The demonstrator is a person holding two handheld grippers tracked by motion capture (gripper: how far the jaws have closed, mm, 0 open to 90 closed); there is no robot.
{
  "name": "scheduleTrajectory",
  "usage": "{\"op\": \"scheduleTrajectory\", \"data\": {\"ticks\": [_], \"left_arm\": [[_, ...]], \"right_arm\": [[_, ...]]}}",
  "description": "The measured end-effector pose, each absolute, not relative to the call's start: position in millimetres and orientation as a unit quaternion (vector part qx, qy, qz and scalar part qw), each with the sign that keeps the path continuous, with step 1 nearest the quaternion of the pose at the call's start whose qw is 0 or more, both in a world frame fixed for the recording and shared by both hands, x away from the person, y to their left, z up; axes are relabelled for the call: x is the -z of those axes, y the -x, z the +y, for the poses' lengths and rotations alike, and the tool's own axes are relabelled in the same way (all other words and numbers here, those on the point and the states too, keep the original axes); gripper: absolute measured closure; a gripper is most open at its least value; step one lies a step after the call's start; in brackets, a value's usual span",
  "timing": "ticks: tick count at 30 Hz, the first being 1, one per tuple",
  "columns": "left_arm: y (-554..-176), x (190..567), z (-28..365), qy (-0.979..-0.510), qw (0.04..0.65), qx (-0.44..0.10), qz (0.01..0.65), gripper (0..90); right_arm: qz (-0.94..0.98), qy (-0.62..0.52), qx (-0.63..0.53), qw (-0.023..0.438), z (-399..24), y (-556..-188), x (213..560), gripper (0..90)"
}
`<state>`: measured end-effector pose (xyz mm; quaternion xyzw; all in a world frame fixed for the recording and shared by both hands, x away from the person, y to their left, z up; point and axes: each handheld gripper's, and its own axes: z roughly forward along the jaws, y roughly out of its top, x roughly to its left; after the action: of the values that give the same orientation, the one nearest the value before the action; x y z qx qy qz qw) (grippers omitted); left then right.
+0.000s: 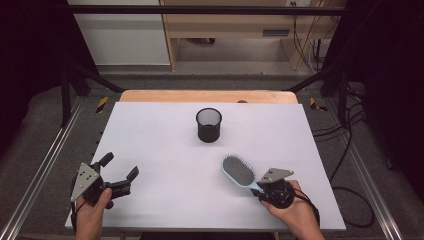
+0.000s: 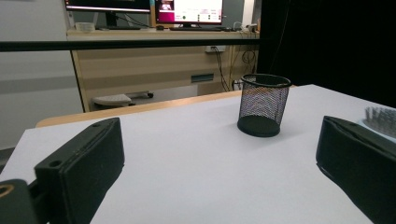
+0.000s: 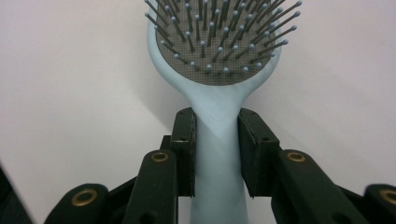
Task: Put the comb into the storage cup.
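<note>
A light blue hairbrush (image 1: 238,171) lies bristles up on the white table (image 1: 165,145), right of centre near the front. My right gripper (image 1: 260,188) is shut on its handle; in the right gripper view both pads press the handle's sides (image 3: 217,140) just below the bristled head. A black mesh pen cup (image 1: 208,125) stands upright at the middle of the table, seen ahead in the left gripper view (image 2: 263,105). My left gripper (image 1: 120,172) rests at the front left, jaws wide open, nothing between them (image 2: 219,158).
A wooden strip (image 1: 207,96) borders the table's far edge. Black frame bars and cables (image 1: 345,145) run along both sides. Wooden furniture (image 2: 154,70) with monitors on it stands beyond the table.
</note>
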<state>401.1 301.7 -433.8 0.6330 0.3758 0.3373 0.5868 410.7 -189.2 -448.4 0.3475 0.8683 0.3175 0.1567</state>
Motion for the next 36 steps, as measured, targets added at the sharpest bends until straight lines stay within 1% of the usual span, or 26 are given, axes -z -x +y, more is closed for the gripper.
{"op": "scheduleTrajectory", "data": {"ticks": [2, 5, 7, 11, 17, 21, 22, 28, 32, 36], "left_arm": [[-401, 433, 300, -0.635, 0.585, -0.336, 0.376, 0.7], [-400, 433, 294, -0.634, 0.588, -0.332, 0.377, 0.7], [-399, 432, 288, -0.639, 0.588, -0.327, 0.373, 0.6], [-396, 429, 272, -0.649, 0.584, -0.329, 0.359, 0.7], [-393, 427, 248, -0.659, 0.588, -0.309, 0.354, 0.7], [-393, 425, 237, -0.656, 0.599, -0.287, 0.359, 0.9], [-394, 424, 232, -0.65, 0.608, -0.269, 0.368, 1.5], [-399, 418, 219, -0.649, 0.616, -0.255, 0.366, 1.6], [-405, 420, 209, -0.647, 0.623, -0.231, 0.374, 1.7], [-410, 423, 197, -0.661, 0.618, -0.223, 0.363, 1.8]], "right_arm": [[0.854, -0.355, -0.351, 0.15, -183, -424, 446, 69.6], [0.846, -0.354, -0.375, 0.137, -178, -432, 445, 69.6], [0.841, -0.35, -0.388, 0.138, -172, -439, 444, 69.6], [0.835, -0.334, -0.41, 0.152, -161, -448, 441, 69.6], [0.822, -0.311, -0.44, 0.182, -151, -451, 437, 69.6], [0.815, -0.307, -0.452, 0.193, -149, -453, 433, 69.6], [0.809, -0.307, -0.46, 0.2, -149, -455, 429, 69.6], [0.794, -0.31, -0.481, 0.205, -151, -460, 425, 69.6], [0.788, -0.309, -0.49, 0.208, -152, -461, 423, 69.6], [0.784, -0.307, -0.492, 0.22, -150, -458, 420, 69.6]]}}
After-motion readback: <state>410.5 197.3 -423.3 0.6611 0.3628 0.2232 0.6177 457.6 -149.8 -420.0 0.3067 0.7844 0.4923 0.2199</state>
